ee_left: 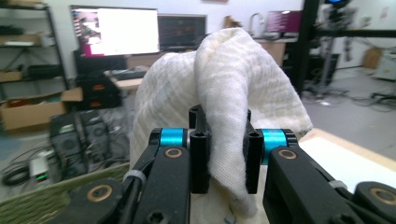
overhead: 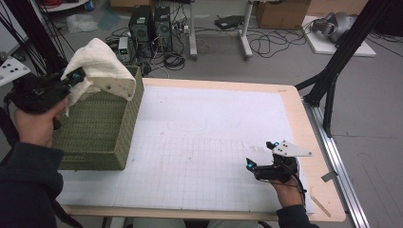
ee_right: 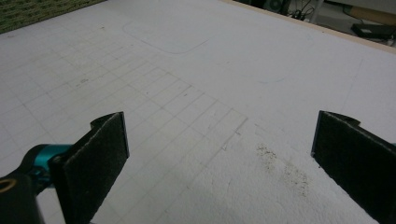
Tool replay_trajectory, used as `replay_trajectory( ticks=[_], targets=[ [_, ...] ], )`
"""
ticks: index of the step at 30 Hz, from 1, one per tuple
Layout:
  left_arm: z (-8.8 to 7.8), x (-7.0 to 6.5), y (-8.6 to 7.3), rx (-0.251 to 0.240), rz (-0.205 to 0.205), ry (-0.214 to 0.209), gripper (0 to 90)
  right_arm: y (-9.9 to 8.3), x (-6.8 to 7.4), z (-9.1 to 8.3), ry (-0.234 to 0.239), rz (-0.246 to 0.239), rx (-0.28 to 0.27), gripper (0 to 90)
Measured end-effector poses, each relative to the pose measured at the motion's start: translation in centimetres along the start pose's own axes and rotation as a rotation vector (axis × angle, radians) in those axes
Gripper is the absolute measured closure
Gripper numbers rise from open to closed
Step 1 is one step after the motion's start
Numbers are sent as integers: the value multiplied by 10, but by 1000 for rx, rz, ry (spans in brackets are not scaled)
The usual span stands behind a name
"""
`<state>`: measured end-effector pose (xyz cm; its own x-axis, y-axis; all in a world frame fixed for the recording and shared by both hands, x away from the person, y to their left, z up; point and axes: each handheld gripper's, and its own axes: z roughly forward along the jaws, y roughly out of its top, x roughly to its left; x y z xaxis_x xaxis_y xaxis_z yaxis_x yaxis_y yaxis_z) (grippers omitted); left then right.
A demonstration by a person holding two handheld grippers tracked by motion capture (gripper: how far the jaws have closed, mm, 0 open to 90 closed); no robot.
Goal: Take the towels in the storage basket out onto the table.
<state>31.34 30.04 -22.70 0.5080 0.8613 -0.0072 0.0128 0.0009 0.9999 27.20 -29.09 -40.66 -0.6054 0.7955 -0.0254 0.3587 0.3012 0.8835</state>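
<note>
A white towel [overhead: 97, 59] hangs bunched above the green woven basket [overhead: 102, 142] at the table's left. My left gripper [overhead: 76, 76] is shut on it; in the left gripper view the towel [ee_left: 224, 88] drapes over and between the two black jaws of the left gripper [ee_left: 223, 154]. My right gripper [overhead: 261, 154] rests low over the white grid mat near the front right, held by a hand. In the right gripper view the right gripper [ee_right: 219, 154] stands wide open with bare mat between its pads [ee_right: 100, 158].
The white grid mat [overhead: 204, 137] covers most of the wooden table [overhead: 309, 142]. A black frame leg [overhead: 332, 76] stands off the table's right edge. Computers and cables [overhead: 152, 28] lie on the floor beyond the far edge.
</note>
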Motion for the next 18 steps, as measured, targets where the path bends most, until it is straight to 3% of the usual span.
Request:
replay_trajectory(
  ticks=[4,13,18],
  targets=[
    [9,-23,2,-24,1,-82,788,0,0,-1,3,11,4,32],
    [30,-58,-4,-54,-5,-179,788,0,0,-1,2,11,-3,32],
    [43,-81,-8,-55,-16,-256,788,0,-1,-1,-1,14,-4,32]
  ],
)
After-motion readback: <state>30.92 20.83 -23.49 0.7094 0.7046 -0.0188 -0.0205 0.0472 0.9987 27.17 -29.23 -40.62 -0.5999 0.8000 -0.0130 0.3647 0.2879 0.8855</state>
